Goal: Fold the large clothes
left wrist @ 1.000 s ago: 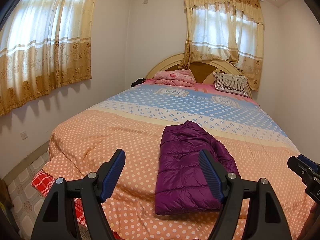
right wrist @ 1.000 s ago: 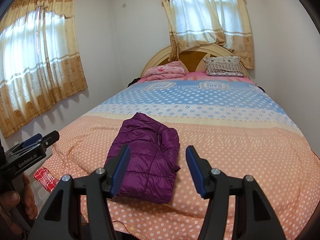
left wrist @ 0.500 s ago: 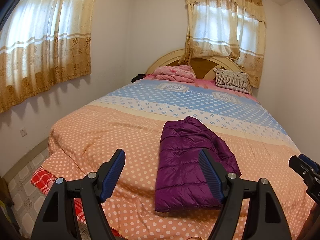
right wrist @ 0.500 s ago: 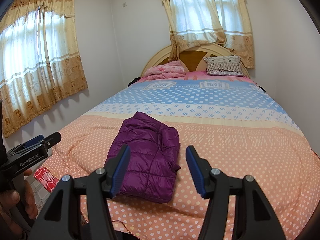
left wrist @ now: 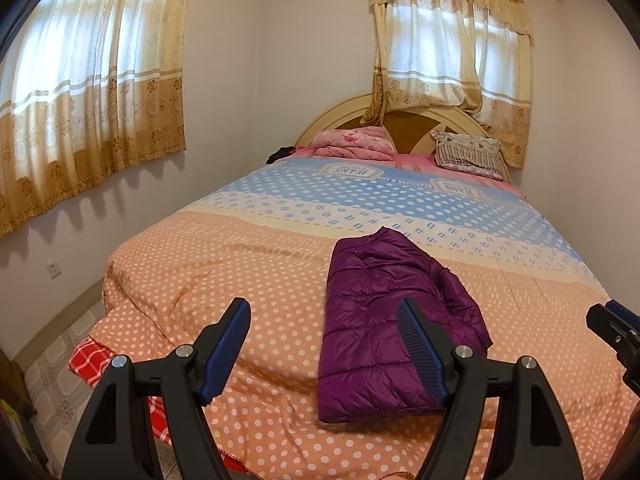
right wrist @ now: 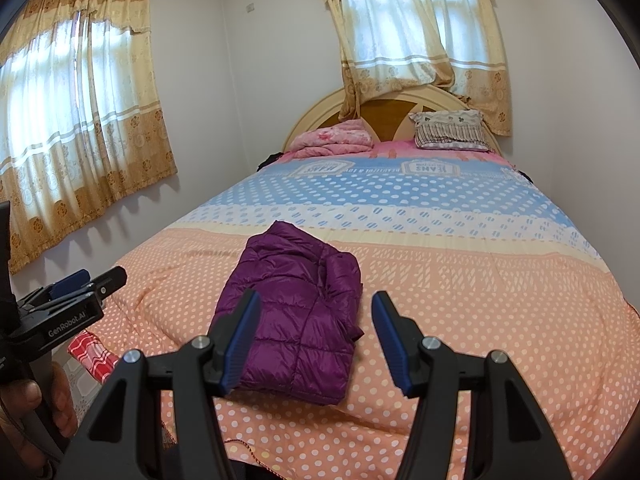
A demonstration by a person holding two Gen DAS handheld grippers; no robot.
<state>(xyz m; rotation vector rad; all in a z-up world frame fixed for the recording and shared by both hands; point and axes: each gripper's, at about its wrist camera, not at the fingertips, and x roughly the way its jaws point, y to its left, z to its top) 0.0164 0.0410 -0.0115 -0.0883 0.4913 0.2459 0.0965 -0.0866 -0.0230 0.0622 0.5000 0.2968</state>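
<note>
Left wrist view: purple jacket (left wrist: 384,320) lies unmoved, both grippers still apart.

Jacket (left wrist: 384,312) on bed (left wrist: 248,280); pillow (left wrist: 468,154) behind.

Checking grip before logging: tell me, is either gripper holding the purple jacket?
No, the purple puffer jacket lies folded on the bed while both the left gripper and right gripper hang open, empty.

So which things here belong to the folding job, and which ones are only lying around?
Belong to the job:
- purple puffer jacket, lying folded on the bedspread
- left gripper, open, holding nothing
- right gripper, open, holding nothing

Only lying around:
- pink blanket at the headboard
- striped pillow
- red checked cloth under the bedspread's corner
</note>
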